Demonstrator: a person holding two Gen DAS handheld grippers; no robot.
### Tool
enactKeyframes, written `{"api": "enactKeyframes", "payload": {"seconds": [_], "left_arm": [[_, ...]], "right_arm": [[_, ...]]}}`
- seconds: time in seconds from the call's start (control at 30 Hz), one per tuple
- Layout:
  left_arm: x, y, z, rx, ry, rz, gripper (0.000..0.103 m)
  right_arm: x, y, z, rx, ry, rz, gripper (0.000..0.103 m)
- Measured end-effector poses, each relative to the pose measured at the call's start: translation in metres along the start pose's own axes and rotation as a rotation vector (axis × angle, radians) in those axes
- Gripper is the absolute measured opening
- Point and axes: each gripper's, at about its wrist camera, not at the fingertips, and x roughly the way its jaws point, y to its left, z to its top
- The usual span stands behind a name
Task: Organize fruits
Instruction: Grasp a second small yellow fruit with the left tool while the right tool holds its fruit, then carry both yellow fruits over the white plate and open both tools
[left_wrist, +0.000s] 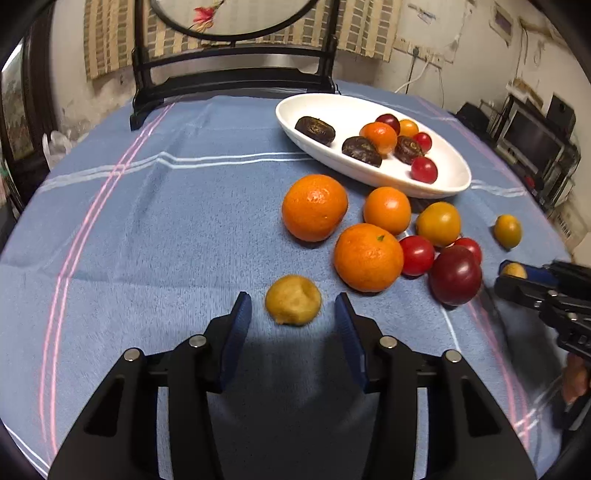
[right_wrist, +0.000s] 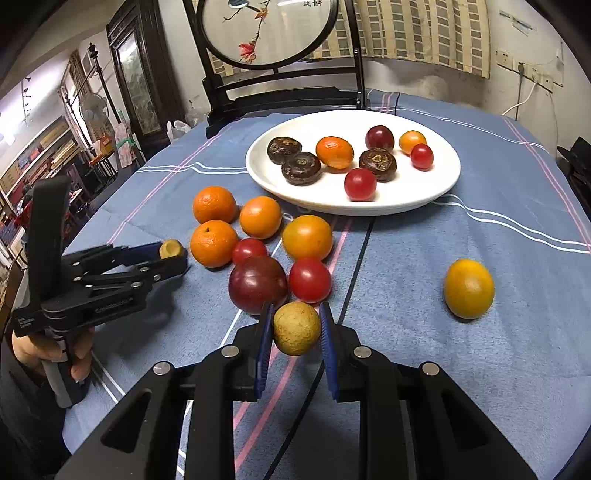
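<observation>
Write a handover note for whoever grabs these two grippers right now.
Left gripper: open, straddling a dented tan fruit on the cloth, not gripped.
Right gripper: shut on a round tan fruit.
White plate holds three dark brown fruits, an orange fruit, a yellow one, three small red ones.
Left on the blue cloth: a cluster of oranges and tomatoes and a lone yellow fruit.
Next, probably: plate the held fruit, then the rest.

Open blue cloth (right_wrist: 480, 369) right of the fruit cluster (right_wrist: 258, 251), toward the white plate (right_wrist: 424, 199), past one lone yellow fruit (right_wrist: 468, 288).
</observation>
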Motion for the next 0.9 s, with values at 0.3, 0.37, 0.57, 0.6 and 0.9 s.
{"api": "enactKeyframes", "payload": {"seconds": [0.3,0.37,0.57,0.6,0.9], "left_arm": [[-0.002,-0.017,0.003,0.06,0.002,0.027,0.029],[-0.013,-0.022,0.003,0.074,-0.017,0.013,0.029],[-0.041,-0.031,0.044,0.064,-0.073,-0.071,0.029],[-0.041,-0.034,0.055,0.064,-0.08,-0.076,0.029],[0.016,-0.051,0.132,0.001,-0.058,-0.035,0.029]], "right_arm": [[-0.004,-0.004,0.001,0.024,-0.025,0.003,0.025],[-0.007,-0.005,0.001,0.03,-0.043,0.004,0.025],[-0.027,-0.009,0.014,0.062,-0.123,0.008,0.025],[-0.033,-0.008,0.021,0.05,-0.144,0.008,0.025],[-0.006,-0.039,0.086,0.066,-0.161,-0.088,0.025]]}}
